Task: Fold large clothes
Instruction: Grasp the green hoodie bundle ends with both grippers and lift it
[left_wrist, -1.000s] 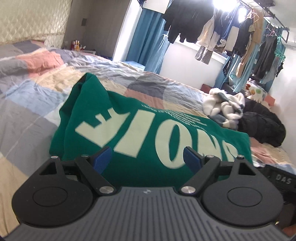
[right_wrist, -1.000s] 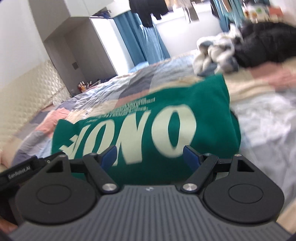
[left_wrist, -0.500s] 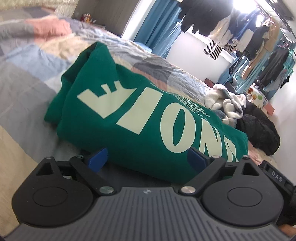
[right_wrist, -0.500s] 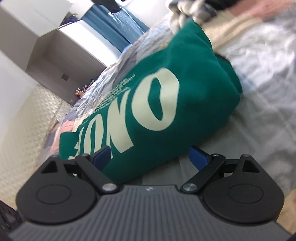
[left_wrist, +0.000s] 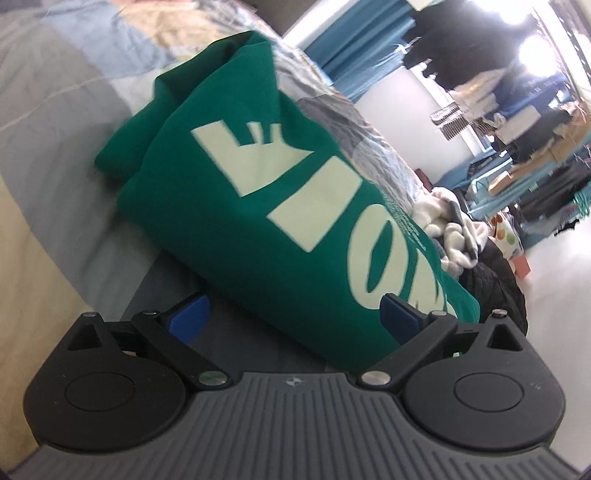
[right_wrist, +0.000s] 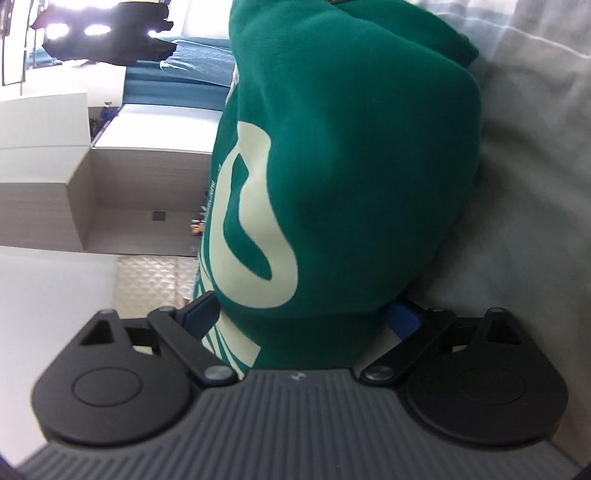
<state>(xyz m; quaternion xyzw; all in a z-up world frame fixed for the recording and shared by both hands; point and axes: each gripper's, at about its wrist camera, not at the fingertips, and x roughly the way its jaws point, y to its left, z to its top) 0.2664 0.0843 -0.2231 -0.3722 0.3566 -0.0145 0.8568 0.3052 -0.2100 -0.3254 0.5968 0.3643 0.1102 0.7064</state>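
Left wrist view first: my left gripper (left_wrist: 293, 315) has its jaws spread wide and opening further, blue pads well apart. The near edge of the folded green sweatshirt (left_wrist: 258, 206) sits between them, but the pads aren't pressing on it, so nothing is gripped. The sweatshirt lies folded on the bed (left_wrist: 55, 92), on a patchwork quilt of grey, blue and beige squares. Big cream block letters run across the top; I can make out something like "F", "I", "O", then it blurs out toward the right. There's a line of tiny print beside the letters, way too small to read. Past the sweatshirt sit a white fluffy garment (left_wrist: 448, 225) and a black jacket (left_wrist: 498, 280), with hanging clothes (left_wrist: 498, 92) by the bright window.

Right wrist view: everything is rolled sideways here. My right gripper (right_wrist: 301, 317) is also wide and opening, with the sweatshirt's rounded folded end (right_wrist: 351, 166) filling the gap. The pads look clear of the cloth, though the right one is half hidden behind the fold. One big cream "O" is readable. A grey-white cupboard (right_wrist: 44, 184) is off left.
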